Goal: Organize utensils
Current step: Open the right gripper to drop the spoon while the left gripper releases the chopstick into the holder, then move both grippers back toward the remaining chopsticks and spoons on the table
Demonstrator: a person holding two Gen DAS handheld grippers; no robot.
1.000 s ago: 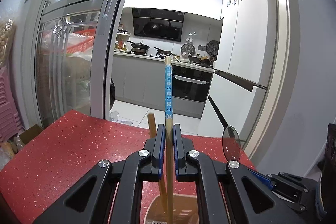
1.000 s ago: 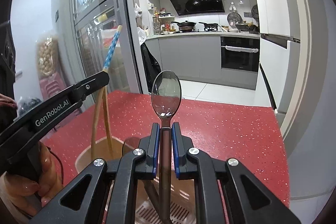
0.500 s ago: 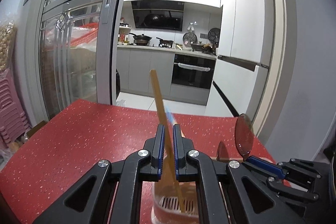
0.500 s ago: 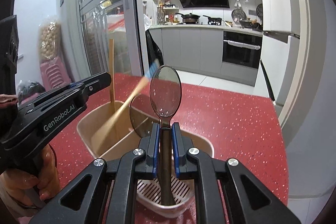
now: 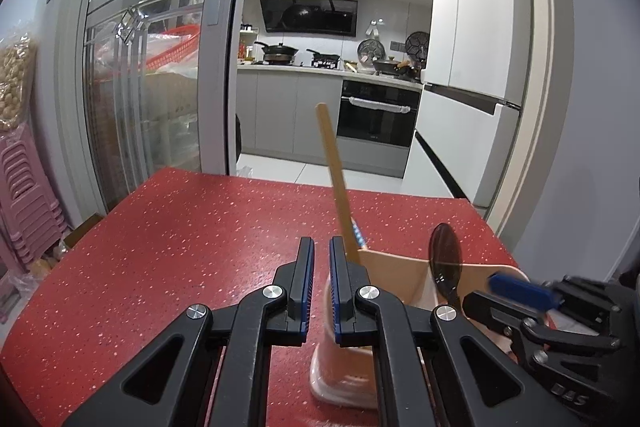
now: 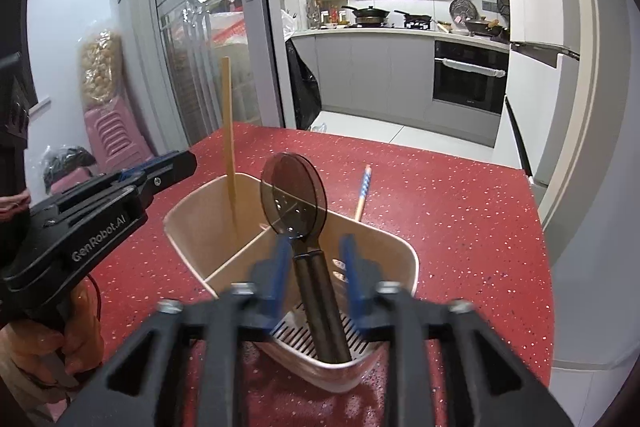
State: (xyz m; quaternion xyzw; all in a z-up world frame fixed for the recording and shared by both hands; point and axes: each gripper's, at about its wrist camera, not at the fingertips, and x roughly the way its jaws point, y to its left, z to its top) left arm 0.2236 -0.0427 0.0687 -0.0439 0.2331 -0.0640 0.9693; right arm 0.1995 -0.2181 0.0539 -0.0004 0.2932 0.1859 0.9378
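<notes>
In the left wrist view, the left gripper (image 5: 318, 259) sits at 6 o'clock with its blue-lined jaws parted by a narrow gap and nothing between them. Just past its right finger, toward 4 o'clock, stands the beige utensil holder (image 5: 394, 279) on the red speckled table (image 5: 180, 239). A plain wooden chopstick (image 5: 334, 179) rises from the holder and leans toward 11 o'clock; the blue-patterned chopstick (image 5: 357, 234) shows only a short tip beside it. Further right, the dark translucent spoon (image 5: 445, 255) stands in the holder, with the right gripper (image 5: 516, 293) at 4 o'clock.

In the right wrist view, the left gripper (image 6: 160, 173) enters from 9 o'clock, beside the holder's (image 6: 188, 227) left rim. The plain chopstick (image 6: 229, 131) stands in the left compartment; the patterned one (image 6: 363, 193) leans over the far rim. The right gripper (image 6: 314, 251), blurred, has its jaws spread wide, clear of the two spoon (image 6: 294, 199) handles standing between them in the slotted right compartment.
</notes>
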